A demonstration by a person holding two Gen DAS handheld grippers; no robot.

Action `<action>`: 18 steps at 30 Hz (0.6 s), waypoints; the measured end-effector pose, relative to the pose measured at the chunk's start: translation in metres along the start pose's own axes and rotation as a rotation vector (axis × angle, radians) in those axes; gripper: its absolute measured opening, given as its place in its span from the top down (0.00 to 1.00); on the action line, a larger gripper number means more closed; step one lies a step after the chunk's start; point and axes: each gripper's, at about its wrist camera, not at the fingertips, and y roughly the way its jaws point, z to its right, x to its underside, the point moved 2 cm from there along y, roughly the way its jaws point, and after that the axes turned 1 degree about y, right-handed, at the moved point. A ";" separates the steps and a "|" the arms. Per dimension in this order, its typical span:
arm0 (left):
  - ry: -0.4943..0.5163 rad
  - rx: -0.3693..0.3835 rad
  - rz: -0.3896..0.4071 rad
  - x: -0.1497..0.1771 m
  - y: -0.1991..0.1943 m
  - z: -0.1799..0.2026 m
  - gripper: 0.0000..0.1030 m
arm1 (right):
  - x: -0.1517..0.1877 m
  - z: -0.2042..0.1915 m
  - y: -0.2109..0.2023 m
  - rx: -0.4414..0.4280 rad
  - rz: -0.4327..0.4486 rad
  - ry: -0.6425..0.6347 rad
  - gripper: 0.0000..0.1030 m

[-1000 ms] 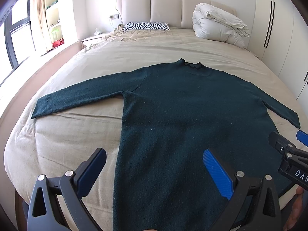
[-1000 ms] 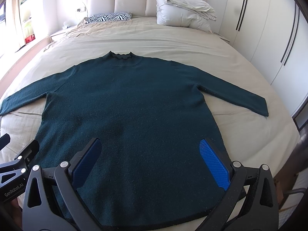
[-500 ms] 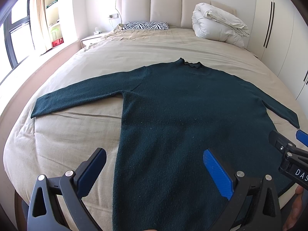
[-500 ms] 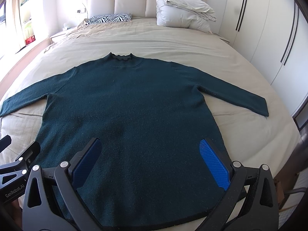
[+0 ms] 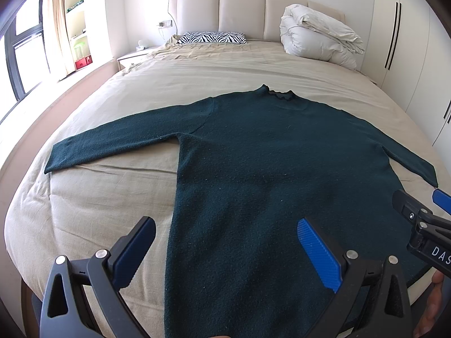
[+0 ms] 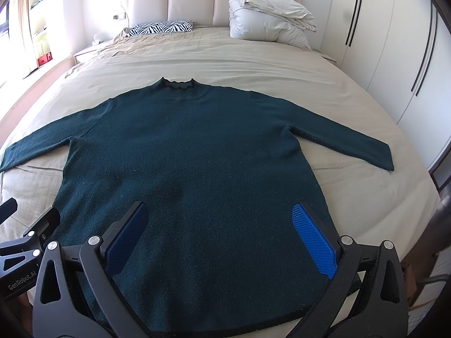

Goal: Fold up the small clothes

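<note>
A dark green long-sleeved sweater (image 5: 267, 174) (image 6: 191, 152) lies flat on the beige bed, collar toward the headboard, both sleeves spread out sideways. My left gripper (image 5: 225, 239) hovers open above the sweater's lower left part, its left finger over bare sheet. Over the sweater's lower hem my right gripper (image 6: 220, 225) stands open, holding nothing. The right gripper's side shows at the right edge of the left wrist view, with a hand below it.
A beige sheet covers the bed (image 5: 98, 202) (image 6: 253, 56). A folded white duvet (image 5: 318, 39) (image 6: 267, 19) and a zebra pillow (image 5: 211, 38) (image 6: 160, 26) lie by the headboard. White wardrobes (image 6: 394, 42) stand right, a window and nightstand (image 5: 129, 56) left.
Both views have shifted very slightly; the sweater and both open grippers stay as they were.
</note>
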 end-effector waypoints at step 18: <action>0.000 0.001 -0.002 0.000 0.001 0.001 0.00 | 0.000 -0.002 0.001 -0.002 -0.002 -0.005 0.00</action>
